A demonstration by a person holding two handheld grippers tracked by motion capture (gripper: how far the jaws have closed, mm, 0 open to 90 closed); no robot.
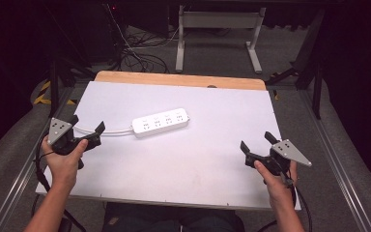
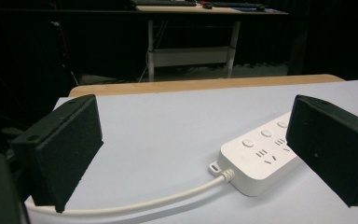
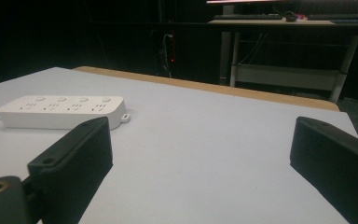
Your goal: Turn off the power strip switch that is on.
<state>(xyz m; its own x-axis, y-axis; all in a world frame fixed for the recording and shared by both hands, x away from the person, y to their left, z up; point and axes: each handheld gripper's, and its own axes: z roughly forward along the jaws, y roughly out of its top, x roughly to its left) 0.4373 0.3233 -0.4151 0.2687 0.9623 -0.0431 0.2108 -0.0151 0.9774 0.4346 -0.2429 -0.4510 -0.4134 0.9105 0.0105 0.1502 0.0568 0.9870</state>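
A white power strip [image 1: 160,122] with several sockets lies near the middle of the white table top [image 1: 193,159], its white cable [image 1: 108,131] running off to the left. My left gripper [image 1: 86,123] is open at the table's left edge, jaws astride the cable, close to the strip's cable end [image 2: 256,161]. My right gripper [image 1: 258,142] hangs open above the right front of the table, nothing between its jaws. In the right gripper view the strip [image 3: 60,111] lies far off to the left.
A wooden strip [image 1: 178,79] borders the table's far edge. Behind it stand a white desk frame [image 1: 220,34] and tangled cables [image 1: 140,53] on the dark floor. Metal rails [image 1: 338,159] run along both sides of the table.
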